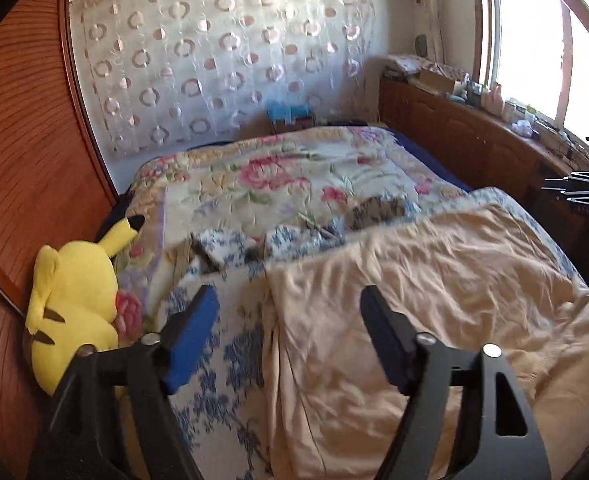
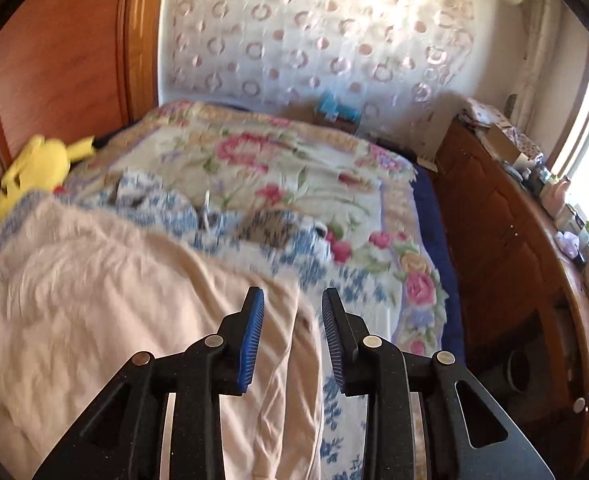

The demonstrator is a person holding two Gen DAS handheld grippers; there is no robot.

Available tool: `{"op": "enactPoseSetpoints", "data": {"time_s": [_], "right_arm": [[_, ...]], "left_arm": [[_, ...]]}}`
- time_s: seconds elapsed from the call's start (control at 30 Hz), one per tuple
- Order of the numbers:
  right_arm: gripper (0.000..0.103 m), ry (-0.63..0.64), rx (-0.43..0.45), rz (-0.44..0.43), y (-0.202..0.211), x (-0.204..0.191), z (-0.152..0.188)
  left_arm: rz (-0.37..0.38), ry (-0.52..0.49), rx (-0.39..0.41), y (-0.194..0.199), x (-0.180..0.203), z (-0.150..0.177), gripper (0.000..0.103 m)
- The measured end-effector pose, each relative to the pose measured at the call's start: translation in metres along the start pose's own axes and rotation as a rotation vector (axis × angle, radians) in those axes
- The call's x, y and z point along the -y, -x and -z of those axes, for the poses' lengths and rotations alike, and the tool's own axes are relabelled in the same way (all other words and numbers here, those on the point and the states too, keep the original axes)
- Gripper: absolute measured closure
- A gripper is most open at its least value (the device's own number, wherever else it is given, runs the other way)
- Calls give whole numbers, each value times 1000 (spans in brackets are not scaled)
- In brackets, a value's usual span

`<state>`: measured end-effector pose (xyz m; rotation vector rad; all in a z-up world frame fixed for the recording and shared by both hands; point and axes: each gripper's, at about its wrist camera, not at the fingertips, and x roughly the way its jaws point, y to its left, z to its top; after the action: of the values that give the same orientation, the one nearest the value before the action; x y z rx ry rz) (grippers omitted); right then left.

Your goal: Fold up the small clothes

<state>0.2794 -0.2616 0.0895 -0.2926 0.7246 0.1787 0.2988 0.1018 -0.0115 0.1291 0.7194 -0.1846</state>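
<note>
A pale peach garment (image 1: 434, 300) lies spread and wrinkled on the bed, over a blue-and-white floral cloth (image 1: 222, 344). My left gripper (image 1: 290, 300) is open above the garment's left edge, holding nothing. In the right wrist view the same garment (image 2: 114, 300) fills the lower left. My right gripper (image 2: 293, 300) is open with a narrower gap, above the garment's right edge, and holds nothing. The right gripper also shows at the far right of the left wrist view (image 1: 574, 192).
A floral quilt (image 1: 278, 176) covers the bed. A yellow plush toy (image 1: 70, 300) lies at the left by the wooden headboard (image 1: 22, 140). A wooden cabinet (image 2: 514, 240) with clutter runs along the right under the window. A patterned curtain (image 1: 222, 52) hangs behind.
</note>
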Motion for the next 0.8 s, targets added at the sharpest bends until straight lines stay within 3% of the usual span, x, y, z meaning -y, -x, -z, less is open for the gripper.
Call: {"op": "enactPoseSetpoints", "data": {"time_s": [0.3, 0.43, 0.8], "right_arm": [[60, -13, 34, -107, 32, 31, 51], [59, -51, 45, -152, 37, 42, 99], [59, -150, 14, -197, 68, 70, 175]], "left_arm": [[14, -39, 2, 46, 16, 55, 22], [23, -3, -21, 54, 14, 89, 22], [103, 122, -31, 116, 5, 193, 22]]}}
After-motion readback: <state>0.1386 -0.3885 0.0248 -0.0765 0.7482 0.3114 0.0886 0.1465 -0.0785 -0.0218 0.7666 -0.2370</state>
